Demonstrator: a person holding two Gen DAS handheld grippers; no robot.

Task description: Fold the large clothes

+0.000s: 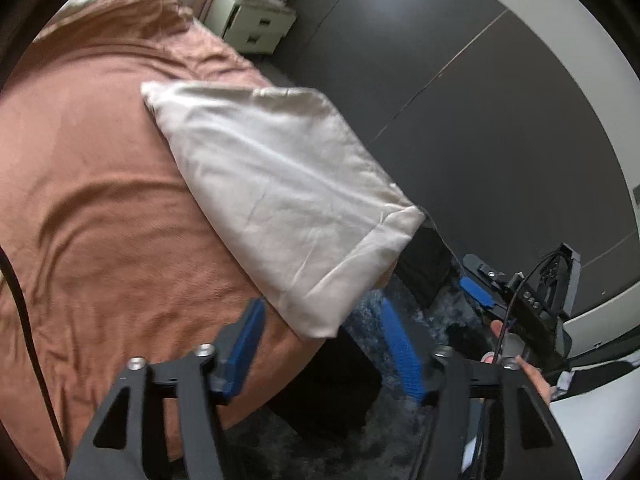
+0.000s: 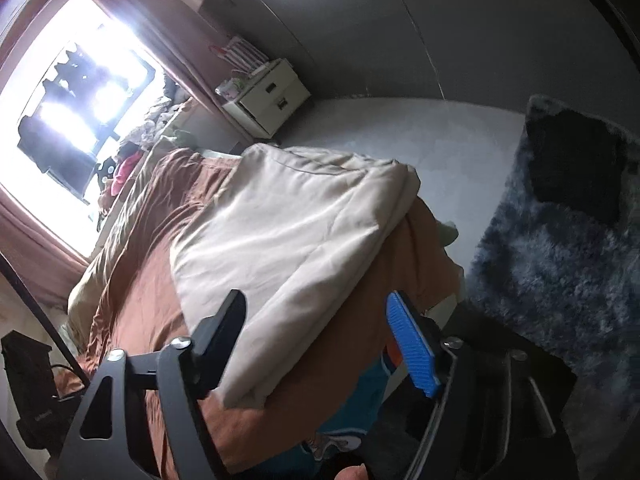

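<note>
Black linkage arms of the left tool (image 1: 324, 346) fill the near foreground, its ribbed blue pads spread wide apart and gripping nothing, hanging over the corner of the bed (image 1: 100, 208). That bed is the biggest thing in the room, covered in a rust-brown spread with soft rippled creases. On it, along the edge nearest the floor, lies the cream cloth (image 1: 276, 196), already folded into a long flat rectangle with a doubled hem at its near end; the fabric looks smooth and faintly glossy, lightly wrinkled, one corner overhanging the bed. From the other side it shows stacked layers (image 2: 288, 248). A shaggy blue-grey rug (image 2: 560, 264) covers the floor beside the bed. Over the bed's near corner the right tool (image 2: 316, 340) also stands open and empty, just short of the cloth. A white two-drawer nightstand (image 2: 268, 98) sits against the dark wall.
</note>
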